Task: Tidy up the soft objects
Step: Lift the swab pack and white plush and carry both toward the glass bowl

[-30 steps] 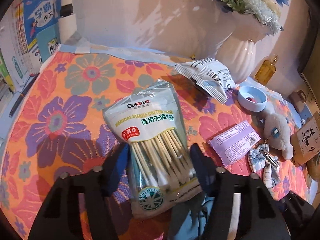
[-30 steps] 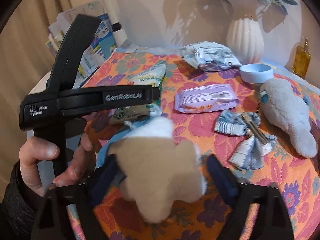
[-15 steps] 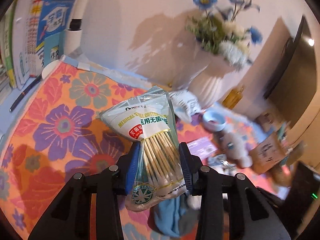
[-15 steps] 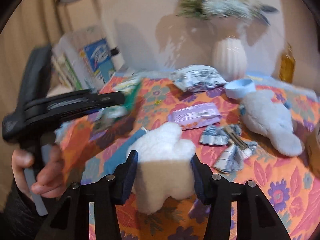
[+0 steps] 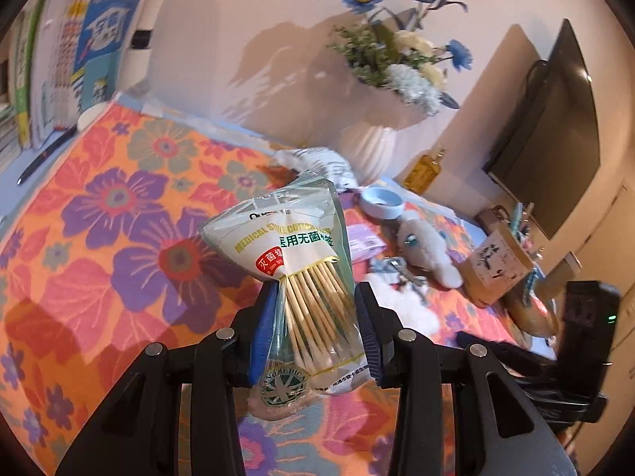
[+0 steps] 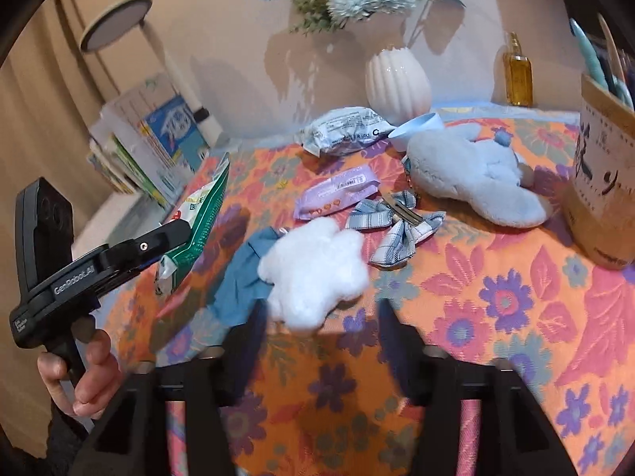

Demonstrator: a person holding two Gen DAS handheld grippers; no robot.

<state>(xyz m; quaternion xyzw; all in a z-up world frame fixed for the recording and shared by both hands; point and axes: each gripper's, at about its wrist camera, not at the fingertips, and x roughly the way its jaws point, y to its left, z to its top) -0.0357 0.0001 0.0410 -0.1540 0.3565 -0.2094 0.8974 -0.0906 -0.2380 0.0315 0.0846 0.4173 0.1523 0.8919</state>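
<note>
Left wrist, tool point(image 5: 315, 329) clamping swab bag point(image 5: 301, 273)

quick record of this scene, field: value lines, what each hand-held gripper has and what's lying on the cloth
surface: floral tablecloth
left hand-held gripper: shut on cotton swab pack, lifted off the cloth
right hand-held gripper: open, jaws just opened, nothing between them
just ahead of right jaws: white fluffy plush lying on the cloth, partly over blue cloth
other soft items: grey-blue plush toy, plaid bow clip
packets: purple wipes pack, white packet
</note>
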